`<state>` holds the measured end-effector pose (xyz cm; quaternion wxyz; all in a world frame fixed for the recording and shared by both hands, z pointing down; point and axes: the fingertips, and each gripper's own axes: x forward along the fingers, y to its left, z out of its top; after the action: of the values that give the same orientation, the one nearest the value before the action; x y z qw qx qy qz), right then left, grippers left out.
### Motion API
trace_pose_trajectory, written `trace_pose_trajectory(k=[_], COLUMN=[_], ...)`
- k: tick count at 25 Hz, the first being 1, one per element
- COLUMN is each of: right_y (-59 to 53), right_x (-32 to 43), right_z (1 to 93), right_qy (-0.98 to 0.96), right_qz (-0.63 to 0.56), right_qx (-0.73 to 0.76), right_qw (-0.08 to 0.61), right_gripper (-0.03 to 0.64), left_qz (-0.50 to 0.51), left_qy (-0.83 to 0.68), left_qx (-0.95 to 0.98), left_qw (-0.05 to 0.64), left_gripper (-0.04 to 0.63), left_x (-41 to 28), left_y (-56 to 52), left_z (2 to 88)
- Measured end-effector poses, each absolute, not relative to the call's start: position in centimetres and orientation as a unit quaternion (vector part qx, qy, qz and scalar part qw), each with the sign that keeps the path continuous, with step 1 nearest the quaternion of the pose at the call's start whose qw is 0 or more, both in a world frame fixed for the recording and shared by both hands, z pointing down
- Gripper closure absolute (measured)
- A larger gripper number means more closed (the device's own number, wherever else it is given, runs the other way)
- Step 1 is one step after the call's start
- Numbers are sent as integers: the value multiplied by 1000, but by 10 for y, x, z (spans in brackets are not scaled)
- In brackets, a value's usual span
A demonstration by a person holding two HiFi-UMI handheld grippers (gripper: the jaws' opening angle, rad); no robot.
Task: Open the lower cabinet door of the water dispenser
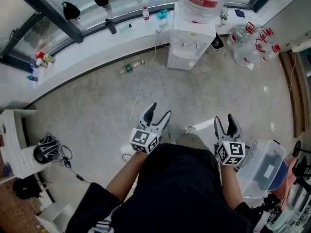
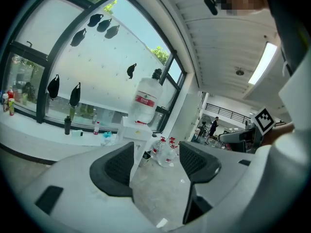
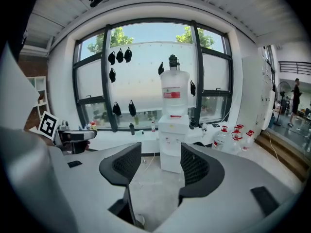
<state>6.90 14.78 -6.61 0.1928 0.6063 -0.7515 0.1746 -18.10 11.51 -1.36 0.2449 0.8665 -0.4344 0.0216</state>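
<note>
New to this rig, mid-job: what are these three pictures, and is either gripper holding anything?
No robot here: a person holds two grasping tools. The top-down picture comes from a camera on the person's head and shows the left hand-held gripper and the right hand-held gripper above the floor. The other two come from cameras riding on each gripper, looking out between its dark jaws. Both stand open with nothing between the jaws. Across the floor stands the white water dispenser with a large bottle on top; spare bottles sit nearby on the floor.
</note>
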Motion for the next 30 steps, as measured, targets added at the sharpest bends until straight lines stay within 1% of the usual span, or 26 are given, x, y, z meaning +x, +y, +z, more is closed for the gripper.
trace_pose_trajectory(k=[5,9,13,18,21,24,30], right_y=[128,92,39,-44,-81,-92,-116], right_x=[96,113,117,139,154,160,159], right_z=[-57,-45,-26,-40,-39,-21,18], right_qy=[-744,-752,-777,-802,-808,-815,-821], right_qz=[192,193,211,184,178,178,223], right_qx=[613,608,573,550,547,534,502], right_qw=[182,168,152,141,129,137,156], right_gripper=[396,396,396,396,396,396,396], left_qz=[31,38,58,62,54,34,60], left_qy=[-427,-436,-461,-466,-463,-472,-488], left_qx=[871,868,856,852,858,853,835], left_qw=[241,233,226,230,217,220,247], left_gripper=[325,325,325,325,325,325,325], left_x=[-155,-138,-124,-83,-64,-55,-47], left_y=[87,56,22,-24,-53,-64,-98], left_z=[-13,-14,-14,-21,-23,-19,5])
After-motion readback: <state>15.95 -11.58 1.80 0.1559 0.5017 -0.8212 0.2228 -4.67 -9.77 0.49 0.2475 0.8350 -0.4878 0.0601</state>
